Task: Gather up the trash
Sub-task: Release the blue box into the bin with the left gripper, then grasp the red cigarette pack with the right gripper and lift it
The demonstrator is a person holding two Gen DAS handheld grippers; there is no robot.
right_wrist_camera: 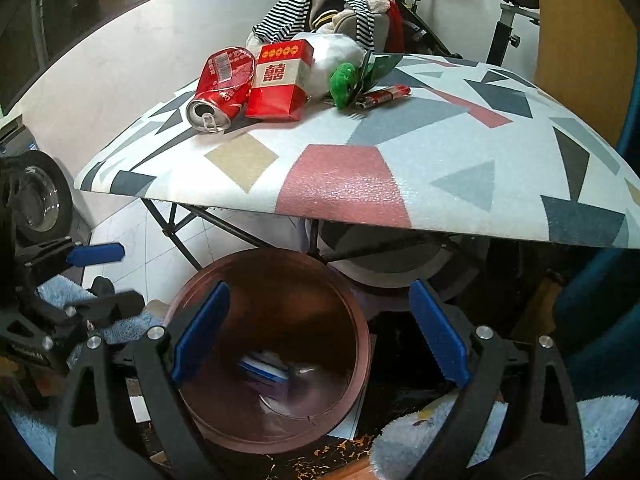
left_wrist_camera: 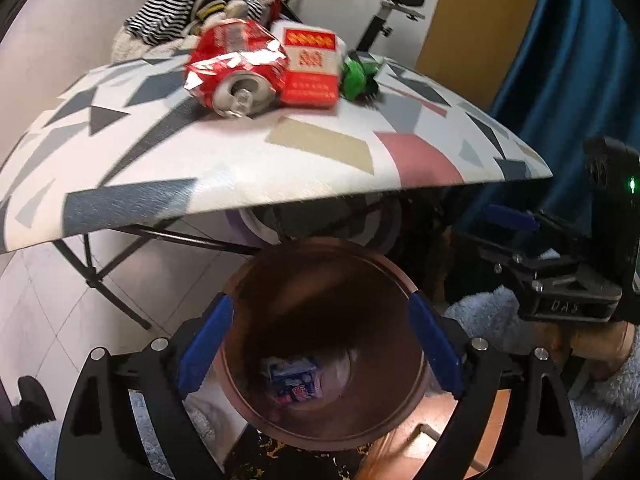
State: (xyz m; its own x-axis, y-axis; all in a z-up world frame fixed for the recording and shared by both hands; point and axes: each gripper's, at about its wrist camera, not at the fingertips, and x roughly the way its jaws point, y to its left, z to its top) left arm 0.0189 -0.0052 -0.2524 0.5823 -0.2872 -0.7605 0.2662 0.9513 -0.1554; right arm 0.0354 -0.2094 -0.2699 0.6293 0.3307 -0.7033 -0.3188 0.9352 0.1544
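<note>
Both grippers are hanging low over the brown bin [left_wrist_camera: 320, 344], the left gripper [left_wrist_camera: 320, 348] and the right gripper [right_wrist_camera: 320, 336] each spreading their blue fingers wide with nothing between them, while a blue-and-white packet [right_wrist_camera: 266, 370] is lying at the bottom of the bin. Up on the patterned table [right_wrist_camera: 360, 168], a crushed red can [right_wrist_camera: 224, 88] is lying on its side touching a red box [right_wrist_camera: 280, 80], with a green crumpled wrapper [right_wrist_camera: 344, 84] and a small red wrapper [right_wrist_camera: 384, 96] sitting just beside them and striped clothing [right_wrist_camera: 320, 4] piling up behind.
</note>
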